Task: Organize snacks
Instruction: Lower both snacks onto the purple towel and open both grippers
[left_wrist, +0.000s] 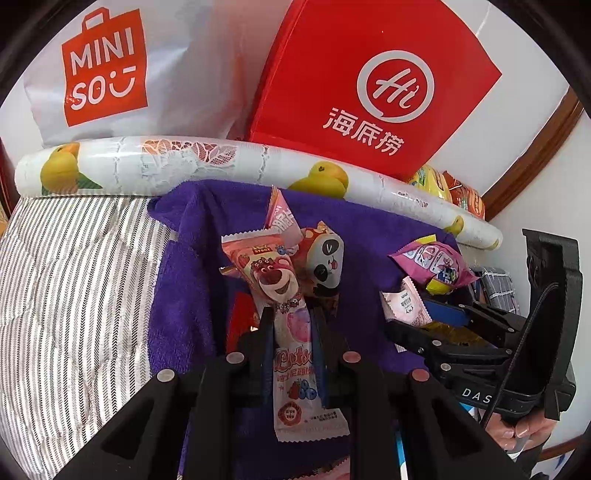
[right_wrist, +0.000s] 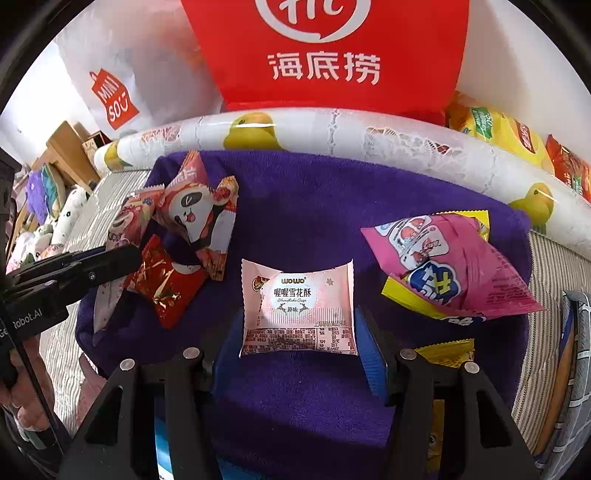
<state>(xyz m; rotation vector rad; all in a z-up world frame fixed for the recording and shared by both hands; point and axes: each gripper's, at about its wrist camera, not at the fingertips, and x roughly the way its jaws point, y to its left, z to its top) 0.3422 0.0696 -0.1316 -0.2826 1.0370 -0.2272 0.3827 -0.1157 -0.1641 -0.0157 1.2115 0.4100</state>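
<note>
My left gripper (left_wrist: 291, 321) is shut on a long pink bear-print snack stick (left_wrist: 284, 295), gripping it at mid-length. The stick's top rests against a panda packet (left_wrist: 325, 258) on the purple towel (left_wrist: 184, 295). My right gripper (right_wrist: 299, 347) holds a small pink square packet (right_wrist: 297, 306) across its width, both blue pads against its side edges, low over the towel's middle. A shiny red packet (right_wrist: 166, 288) lies beside the panda packet (right_wrist: 192, 214). At the right of the towel lies a pink and yellow bag (right_wrist: 461, 266).
A rolled fruit-print cloth (left_wrist: 184, 162) borders the towel's far side. Behind it stand a red paper bag (left_wrist: 369, 74) and a white shopping bag (left_wrist: 110, 74). Yellow and orange snack bags (right_wrist: 498, 129) sit at the far right. Striped fabric (left_wrist: 74, 277) spreads out to the left.
</note>
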